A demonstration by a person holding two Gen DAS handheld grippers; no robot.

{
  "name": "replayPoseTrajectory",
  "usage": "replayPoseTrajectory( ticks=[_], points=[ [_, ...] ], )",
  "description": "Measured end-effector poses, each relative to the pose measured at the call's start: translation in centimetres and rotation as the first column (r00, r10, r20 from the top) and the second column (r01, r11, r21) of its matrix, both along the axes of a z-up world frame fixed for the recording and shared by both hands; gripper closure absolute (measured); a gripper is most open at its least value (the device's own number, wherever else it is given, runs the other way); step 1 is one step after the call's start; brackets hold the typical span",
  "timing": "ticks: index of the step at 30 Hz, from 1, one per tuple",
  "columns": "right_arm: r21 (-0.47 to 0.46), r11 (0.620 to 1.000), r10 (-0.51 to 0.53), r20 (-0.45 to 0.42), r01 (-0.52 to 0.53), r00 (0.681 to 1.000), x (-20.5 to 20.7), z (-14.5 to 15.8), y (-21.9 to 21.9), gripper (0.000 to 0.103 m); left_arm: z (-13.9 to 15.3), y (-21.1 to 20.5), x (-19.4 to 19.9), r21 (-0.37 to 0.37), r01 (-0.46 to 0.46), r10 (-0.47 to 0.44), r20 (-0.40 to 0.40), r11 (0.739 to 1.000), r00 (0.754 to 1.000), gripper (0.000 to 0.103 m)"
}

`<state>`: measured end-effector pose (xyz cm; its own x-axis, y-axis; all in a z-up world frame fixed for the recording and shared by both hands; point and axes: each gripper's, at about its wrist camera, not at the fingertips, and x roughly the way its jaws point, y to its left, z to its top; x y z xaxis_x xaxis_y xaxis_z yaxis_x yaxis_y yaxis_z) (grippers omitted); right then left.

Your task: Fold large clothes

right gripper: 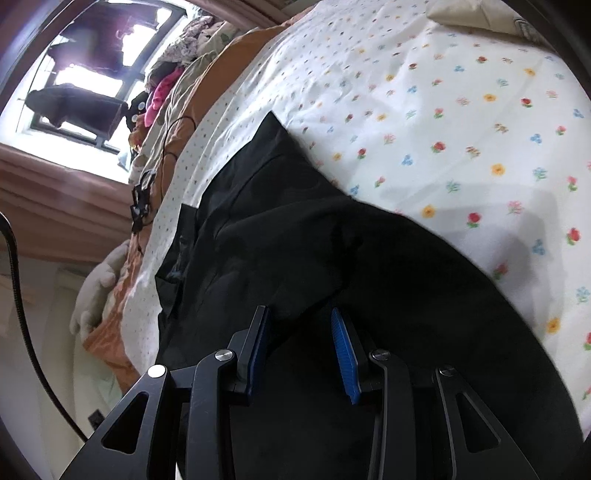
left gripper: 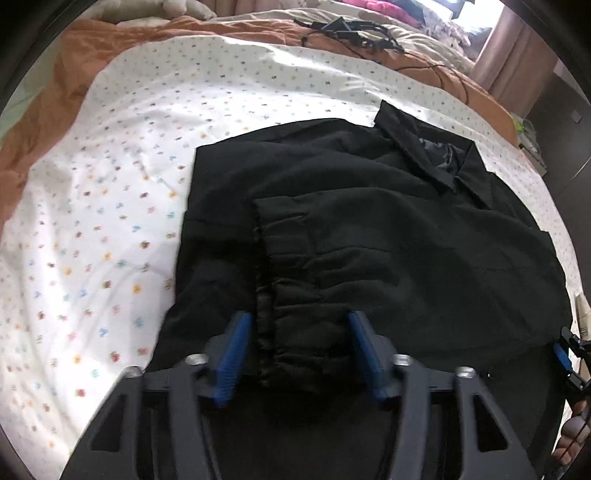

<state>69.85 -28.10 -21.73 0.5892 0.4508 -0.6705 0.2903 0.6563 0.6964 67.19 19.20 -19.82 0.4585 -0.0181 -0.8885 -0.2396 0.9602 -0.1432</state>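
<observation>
My left gripper (left gripper: 300, 325) is spread wide over the near part of the black jacket (left gripper: 369, 221), its blue pads (left gripper: 236, 354) standing on either side of the gathered elastic cuff (left gripper: 295, 314) of a sleeve that lies folded across the jacket's body; the pads are not pressed onto the fabric. The jacket lies fairly flat on the bed, on a white sheet with small flowers (left gripper: 110, 184), its collar (left gripper: 424, 155) at the far right end. Beyond the sheet an orange blanket (left gripper: 184, 33) runs along the far edge, with a tangle of black cables (left gripper: 347, 33) on it. My right gripper (right gripper: 301, 328) is also parted, though less widely, and holds nothing; it hovers over the jacket's dark cloth (right gripper: 295, 240), a fold of which rises just past its fingertips. In that view the floral sheet (right gripper: 443, 129) lies to the right and a window (right gripper: 92, 74) shows at upper left.
</observation>
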Motion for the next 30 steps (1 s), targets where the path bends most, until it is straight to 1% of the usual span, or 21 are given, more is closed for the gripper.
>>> replayPoseTrajectory(
  ticks=[1, 2, 3, 4, 7, 9, 12, 14, 15, 16, 18, 19, 20, 21, 22, 24, 25, 26, 30],
  points=[
    [-0.004, 1.000, 0.005, 0.001, -0.005, 1.000, 0.1, 0.1, 0.1, 0.066, -0.1, 0.0, 0.3, 0.015, -0.005, 0.005, 0.001, 1.000, 1.000, 0.070],
    [-0.007, 1.000, 0.009, 0.002, -0.009, 1.000, 0.1, 0.1, 0.2, 0.066, -0.1, 0.1, 0.4, 0.017, -0.011, 0.011, 0.013, 1.000, 1.000, 0.072],
    [-0.006, 1.000, 0.013, 0.002, -0.013, 1.000, 0.2, 0.1, 0.2, 0.066, 0.0, 0.3, 0.6, 0.016, -0.019, 0.018, 0.023, 1.000, 1.000, 0.082],
    [-0.005, 1.000, 0.016, 0.001, -0.016, 1.000, 0.2, 0.1, 0.2, 0.066, 0.2, 0.5, 0.7, 0.023, -0.031, 0.030, 0.032, 0.999, 0.999, 0.087],
    [-0.001, 1.000, 0.014, -0.003, -0.014, 1.000, 0.1, -0.1, 0.1, 0.066, 0.2, 1.1, 1.4, 0.011, -0.051, 0.051, 0.036, 0.999, 0.998, 0.087],
    [0.000, 1.000, 0.014, -0.006, -0.014, 1.000, 0.0, -0.1, 0.2, 0.066, 0.1, 0.9, 1.5, 0.032, -0.050, 0.049, 0.026, 0.998, 0.998, 0.087],
    [0.009, 1.000, 0.017, -0.015, -0.017, 1.000, -0.2, 0.0, 0.4, 0.065, 1.0, 0.6, 1.1, 0.051, -0.049, 0.047, 0.045, 0.997, 0.998, 0.087],
    [0.011, 1.000, 0.020, -0.021, -0.020, 1.000, -0.2, 0.3, 0.7, 0.053, 1.7, 0.7, 0.6, 0.042, -0.057, 0.055, 0.066, 0.997, 0.996, 0.086],
    [0.012, 1.000, 0.021, -0.022, -0.021, 1.000, -0.2, 0.5, 0.8, 0.050, 2.0, 0.8, 0.4, 0.035, -0.061, 0.058, 0.071, 0.998, 0.996, 0.085],
    [0.011, 1.000, 0.022, -0.021, -0.022, 1.000, -0.3, 0.8, 0.9, 0.044, 2.4, 0.9, 0.1, 0.027, -0.064, 0.062, 0.074, 0.998, 0.995, 0.085],
    [0.001, 1.000, 0.026, -0.012, -0.026, 1.000, -0.5, 1.6, 1.3, 0.037, 3.2, 1.0, -0.6, 0.003, -0.062, 0.062, 0.084, 0.998, 0.995, 0.084],
    [-0.011, 0.999, 0.037, -0.005, -0.037, 0.999, -0.7, 2.3, 1.6, 0.031, 3.7, 0.9, -1.0, -0.011, -0.058, 0.058, 0.093, 0.998, 0.994, 0.080],
    [-0.022, 0.999, 0.044, -0.001, -0.044, 0.999, -0.9, 2.8, 1.8, 0.029, 4.3, 0.9, -1.5, -0.025, -0.052, 0.055, 0.104, 0.998, 0.993, 0.075],
    [-0.031, 0.998, 0.053, 0.010, -0.052, 0.999, -1.2, 3.4, 2.1, 0.029, 4.7, 0.8, -2.0, -0.028, -0.049, 0.052, 0.112, 0.998, 0.992, 0.058],
    [-0.037, 0.998, 0.056, 0.018, -0.056, 0.998, -1.4, 4.0, 2.2, 0.028, 5.0, 0.7, -2.4, -0.026, -0.047, 0.050, 0.119, 0.999, 0.992, 0.039],
    [-0.066, 0.996, 0.068, 0.030, -0.066, 0.997, -2.0, 5.4, 2.6, 0.020, 6.2, 0.4, -3.8, -0.014, -0.043, 0.045, 0.150, 0.999, 0.988, 0.026],
    [-0.081, 0.994, 0.075, 0.036, -0.072, 0.997, -2.4, 6.2, 2.8, 0.011, 6.7, 0.3, -4.4, -0.009, -0.040, 0.041, 0.162, 0.999, 0.986, 0.026],
    [-0.088, 0.993, 0.079, 0.046, -0.075, 0.996, -2.7, 6.8, 3.0, 0.007, 7.3, 0.3, -5.0, -0.009, -0.038, 0.039, 0.166, 0.999, 0.985, 0.026],
    [-0.126, 0.986, 0.119, 0.062, -0.110, 0.991, -4.1, 9.0, 3.7, 0.007, 9.4, 0.3, -7.6, -0.036, -0.042, 0.048, 0.182, 0.998, 0.982, 0.026]
  ],
)
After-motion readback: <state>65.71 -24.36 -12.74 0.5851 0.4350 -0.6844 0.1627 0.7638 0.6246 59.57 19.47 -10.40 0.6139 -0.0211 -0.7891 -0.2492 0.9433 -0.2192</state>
